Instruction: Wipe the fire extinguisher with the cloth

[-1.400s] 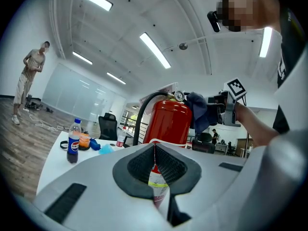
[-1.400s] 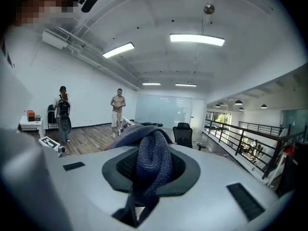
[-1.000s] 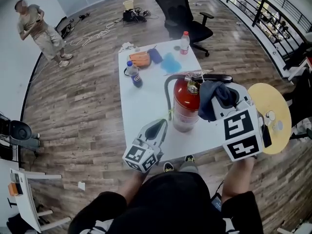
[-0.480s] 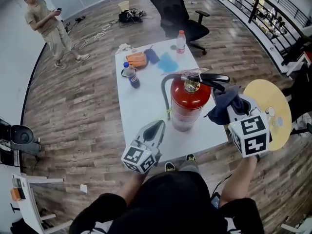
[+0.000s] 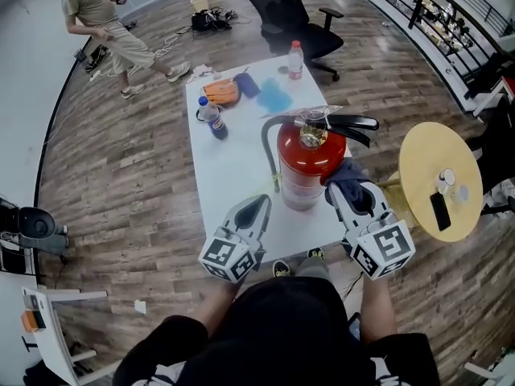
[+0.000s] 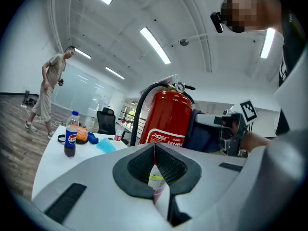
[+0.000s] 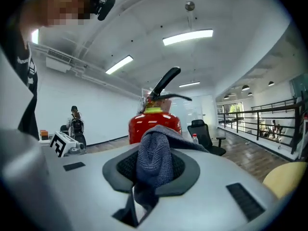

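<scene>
A red fire extinguisher (image 5: 309, 166) with a black hose and black handle stands upright near the front of the white table (image 5: 233, 159). My right gripper (image 5: 344, 185) is shut on a dark blue cloth (image 5: 348, 173), which presses against the cylinder's lower right side. In the right gripper view the cloth (image 7: 155, 159) bulges out between the jaws, with the extinguisher (image 7: 155, 121) just behind it. My left gripper (image 5: 259, 205) rests low at the table's front, left of the cylinder, jaws closed with nothing in them. The left gripper view shows the extinguisher (image 6: 166, 119) close ahead.
Further back on the table are a cola bottle (image 5: 210, 117), an orange item (image 5: 221, 91), blue cloths (image 5: 275, 97) and a water bottle (image 5: 295, 59). A round yellow side table (image 5: 438, 187) stands to the right. An office chair (image 5: 286, 8) sits behind, and a person (image 5: 105, 18) walks at far left.
My right gripper has come down with the cloth from beside the extinguisher's handle to its lower right side. The left gripper has barely moved. The far person has walked along.
</scene>
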Tool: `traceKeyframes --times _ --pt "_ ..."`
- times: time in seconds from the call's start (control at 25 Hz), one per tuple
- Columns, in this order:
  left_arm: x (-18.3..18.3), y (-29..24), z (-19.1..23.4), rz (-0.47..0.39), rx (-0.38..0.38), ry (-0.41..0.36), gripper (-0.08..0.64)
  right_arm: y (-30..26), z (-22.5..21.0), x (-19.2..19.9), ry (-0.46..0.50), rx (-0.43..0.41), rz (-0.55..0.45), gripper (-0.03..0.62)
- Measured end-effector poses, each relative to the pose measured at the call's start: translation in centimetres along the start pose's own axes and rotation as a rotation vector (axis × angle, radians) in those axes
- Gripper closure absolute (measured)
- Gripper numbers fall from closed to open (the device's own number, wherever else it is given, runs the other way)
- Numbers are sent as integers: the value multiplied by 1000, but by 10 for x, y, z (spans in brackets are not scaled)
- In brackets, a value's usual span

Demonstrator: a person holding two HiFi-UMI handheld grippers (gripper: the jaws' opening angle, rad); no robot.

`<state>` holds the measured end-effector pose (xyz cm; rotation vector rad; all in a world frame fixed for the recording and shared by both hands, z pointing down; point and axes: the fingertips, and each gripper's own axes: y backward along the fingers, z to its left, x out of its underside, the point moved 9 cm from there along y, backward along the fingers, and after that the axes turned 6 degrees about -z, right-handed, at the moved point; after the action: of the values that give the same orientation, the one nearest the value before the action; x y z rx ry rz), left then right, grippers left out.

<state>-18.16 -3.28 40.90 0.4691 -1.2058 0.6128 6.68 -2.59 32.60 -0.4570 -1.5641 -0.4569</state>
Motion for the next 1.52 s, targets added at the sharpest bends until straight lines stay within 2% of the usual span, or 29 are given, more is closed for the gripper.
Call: traceKeyframes --times 0.12,0.24,0.32,0.4,0.48,0.68,0.8,0.92,1.04,1.16,1.24,1.4,1.52 --pt "4 -4 -3 7 7 1 538 0 12 52 -15 -3 6 520" --pt "7 -6 -5 16 14 2 538 2 0 111 -86 61 4 520" --pt "9 -7 -7 25 21 -1 538 1 -15 151 -173 133 83 520" --pt "11 -6 -9 29 28 0 538 -1 -22 167 -220 166 136 520" --pt "12 -6 -11 28 33 -1 538 -2 -21 153 -180 150 103 520" --pt "14 -5 -12 35 31 6 538 4 -6 63 -108 46 -173 518" --pt "14 -7 -15 33 40 6 538 4 13 13 -42 -9 -276 518" --pt "15 -8 -15 31 43 8 538 -7 41 -6 63 -89 -285 518" --pt "17 -5 -13 27 30 14 538 -25 62 20 163 -143 -190 520" --pt "15 4 -8 18 10 17 538 -34 67 63 77 -151 -37 520" --pt "13 11 -4 11 -10 15 538 -38 69 68 6 -116 -11 520" --pt "12 24 6 0 -62 17 538 -55 82 24 -144 -90 -110 520" --pt "11 33 11 -11 -94 21 538 -75 89 -15 -193 -75 -195 520"
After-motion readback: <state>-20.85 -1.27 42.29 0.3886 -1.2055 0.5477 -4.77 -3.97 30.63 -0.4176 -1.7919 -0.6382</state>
